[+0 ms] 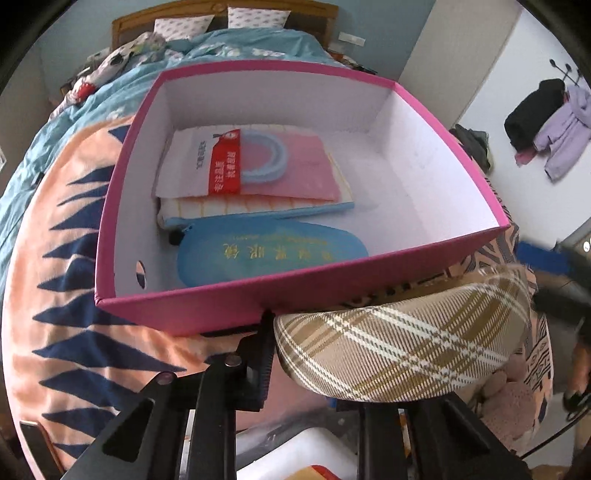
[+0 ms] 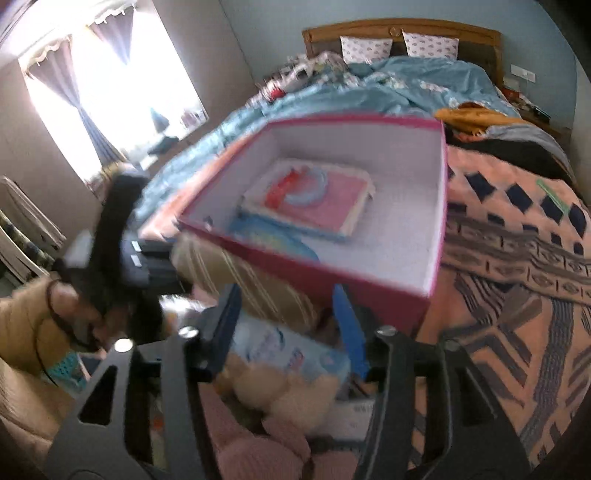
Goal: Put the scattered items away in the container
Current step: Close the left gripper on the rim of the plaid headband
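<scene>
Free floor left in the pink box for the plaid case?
Yes. The pink box has bare white floor along its right half, between the folded towel stack and the right wall. The left half is crowded: the stack, with a packet on top, and a blue glasses case by the near wall. The plaid case sits outside, against the near wall.

Left gripper (image 1: 332, 354) was clamped onto an item, angled steeply down; right gripper (image 2: 284, 325) stood half-open, empty.

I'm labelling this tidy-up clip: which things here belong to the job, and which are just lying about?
Job: pink box, plaid case, blue glasses case, packet.
Lying about: duvet, pillows, hanging coats, plush toy.
</scene>
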A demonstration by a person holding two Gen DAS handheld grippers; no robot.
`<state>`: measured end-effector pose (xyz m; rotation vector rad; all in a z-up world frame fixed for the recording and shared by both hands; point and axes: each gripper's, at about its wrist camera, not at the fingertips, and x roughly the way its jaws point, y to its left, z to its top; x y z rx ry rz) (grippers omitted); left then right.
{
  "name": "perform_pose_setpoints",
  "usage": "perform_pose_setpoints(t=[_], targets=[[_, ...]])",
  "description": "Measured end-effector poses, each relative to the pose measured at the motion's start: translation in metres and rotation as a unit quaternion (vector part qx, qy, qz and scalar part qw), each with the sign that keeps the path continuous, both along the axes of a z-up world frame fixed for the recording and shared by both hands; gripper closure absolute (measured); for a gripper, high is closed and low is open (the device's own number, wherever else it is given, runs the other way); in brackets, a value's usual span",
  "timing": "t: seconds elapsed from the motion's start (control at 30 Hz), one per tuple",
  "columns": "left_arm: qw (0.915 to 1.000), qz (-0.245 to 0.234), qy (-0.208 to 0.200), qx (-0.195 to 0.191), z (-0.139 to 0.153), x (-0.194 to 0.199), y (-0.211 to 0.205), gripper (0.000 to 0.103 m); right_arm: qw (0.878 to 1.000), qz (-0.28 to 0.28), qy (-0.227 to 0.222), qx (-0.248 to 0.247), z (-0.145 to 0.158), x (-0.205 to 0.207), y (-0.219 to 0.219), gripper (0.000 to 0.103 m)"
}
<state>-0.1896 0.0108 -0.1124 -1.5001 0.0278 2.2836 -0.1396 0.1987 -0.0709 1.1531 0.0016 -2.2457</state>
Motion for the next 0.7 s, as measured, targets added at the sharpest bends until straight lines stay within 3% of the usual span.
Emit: perform_pose_setpoints(t=[0.13,0.2,0.37,0.43,0.7], targets=[[0.9998,0.011,-0.006,-0.017,-0.002,-0.001,0.001,0.081,0.999,0.004,-0.015,0.048,-0.029,0.003,-0.015,0.046],[0.9995,0.013,-0.008,-0.029,-0.004,-0.001,0.001,0.081,0.999,-0.005,-0.016,0.046,-0.036,-0.002,-0.018,0.047],[0.9992,0.02,-0.012,-0.033,-0.006,-0.001,-0.002,0.08,0.999,-0.018,-0.001,0.042,-0.038,-0.01,-0.021,0.07],[0.9992,0.025,-0.012,-0.028,-0.005,-0.001,-0.002,0.079,0.999,-0.019,-0.001,0.039,-0.037,-0.011,-0.022,0.085],[0.9994,0.03,0.013,0.009,0.023,0.008,-0.004,0.082,0.999,-0.041,-0.008,-0.006,-0.019,-0.011,-0.009,0.086]])
